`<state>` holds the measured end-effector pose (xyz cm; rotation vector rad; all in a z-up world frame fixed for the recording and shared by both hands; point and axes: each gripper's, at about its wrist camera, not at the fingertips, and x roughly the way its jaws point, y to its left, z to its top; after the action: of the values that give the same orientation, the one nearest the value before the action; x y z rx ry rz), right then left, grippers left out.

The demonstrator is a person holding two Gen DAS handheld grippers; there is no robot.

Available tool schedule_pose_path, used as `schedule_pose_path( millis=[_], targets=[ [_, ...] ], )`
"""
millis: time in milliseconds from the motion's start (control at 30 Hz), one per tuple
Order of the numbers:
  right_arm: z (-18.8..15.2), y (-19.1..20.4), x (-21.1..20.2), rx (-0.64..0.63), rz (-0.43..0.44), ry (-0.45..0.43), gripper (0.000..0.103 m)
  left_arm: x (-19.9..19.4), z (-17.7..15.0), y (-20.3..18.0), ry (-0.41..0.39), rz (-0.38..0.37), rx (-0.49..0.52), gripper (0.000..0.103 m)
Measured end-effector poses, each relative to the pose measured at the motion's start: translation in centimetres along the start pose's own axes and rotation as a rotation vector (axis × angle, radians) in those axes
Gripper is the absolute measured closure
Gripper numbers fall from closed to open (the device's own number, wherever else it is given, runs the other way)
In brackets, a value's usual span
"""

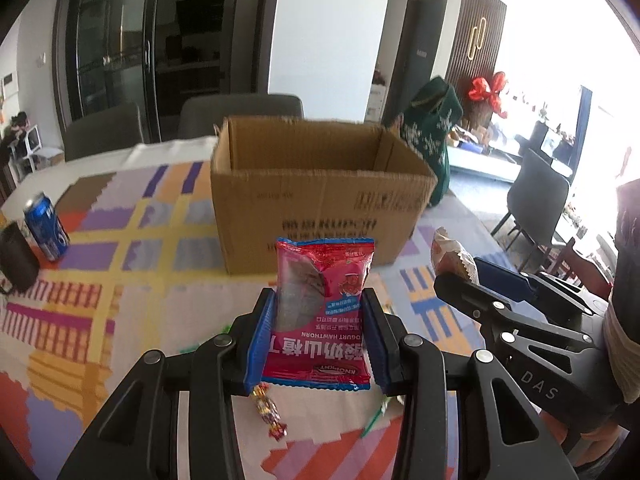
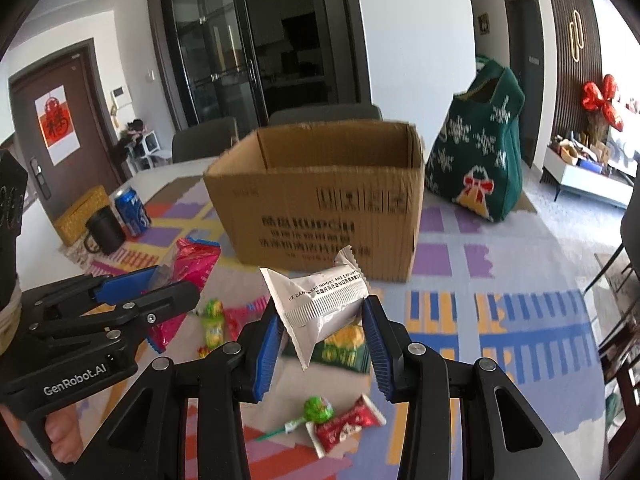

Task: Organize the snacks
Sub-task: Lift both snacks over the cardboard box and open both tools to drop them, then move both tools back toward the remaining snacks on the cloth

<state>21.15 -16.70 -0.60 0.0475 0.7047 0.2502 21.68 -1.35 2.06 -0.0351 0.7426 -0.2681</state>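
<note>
My left gripper (image 1: 320, 316) is shut on a red yogurt hawthorn snack packet (image 1: 322, 300) and holds it above the table, in front of the open cardboard box (image 1: 320, 200). My right gripper (image 2: 322, 322) is shut on a white snack packet (image 2: 320, 304), also lifted before the box (image 2: 320, 208). The right gripper and its packet show at the right of the left wrist view (image 1: 480, 280). The left gripper with the red packet shows at the left of the right wrist view (image 2: 160, 284). Loose sweets lie on the cloth: a green lollipop (image 2: 316, 410), a small red packet (image 2: 344, 426), a green packet (image 2: 344, 348).
A blue can (image 1: 46, 228) and a black mug (image 1: 16, 256) stand at the table's left. A yellow woven box (image 2: 80, 212) is behind them. A green knitted bag (image 2: 484, 148) stands right of the box. Grey chairs (image 1: 240, 116) line the far side. The colourful tablecloth (image 1: 120, 280) covers the table.
</note>
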Motion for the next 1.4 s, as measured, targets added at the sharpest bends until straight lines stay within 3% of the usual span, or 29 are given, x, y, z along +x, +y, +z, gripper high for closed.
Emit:
schedule_pose_path(
  millis=[567,833,1167,1300,1333,1367,1400],
  targets=[
    [7.7,0.7,0.3,-0.034,0.000,-0.116,0.062,-0.3,7.5,1.6,-0.108,0.039,0.022,0.061],
    [11.1,0.5,2.7,-0.060,-0.024,-0.104,0.062,2.6,10.7,3.2,-0.063,0.029,0.005,0.061],
    [13.7,-0.8,7.2,-0.052,-0.040,-0.025,0.062,7.3,13.3,4.0,0.016,0.076,0.031,0.061],
    [14.0,-1.3,8.7,-0.042,-0.047,0.005,0.059,8.3,13.5,4.1,0.023,0.138,0.056,0.036],
    [14.1,-1.4,8.9,-0.033,-0.049,0.010,0.054,8.2,13.4,4.1,0.018,0.150,0.061,0.035],
    [14.1,-1.5,9.1,-0.024,-0.050,0.013,0.043,8.2,13.4,4.1,0.019,0.155,0.064,0.031],
    [14.0,-1.7,9.1,-0.013,-0.054,0.015,0.040,8.0,13.2,4.1,0.021,0.158,0.067,0.026]
  ],
)
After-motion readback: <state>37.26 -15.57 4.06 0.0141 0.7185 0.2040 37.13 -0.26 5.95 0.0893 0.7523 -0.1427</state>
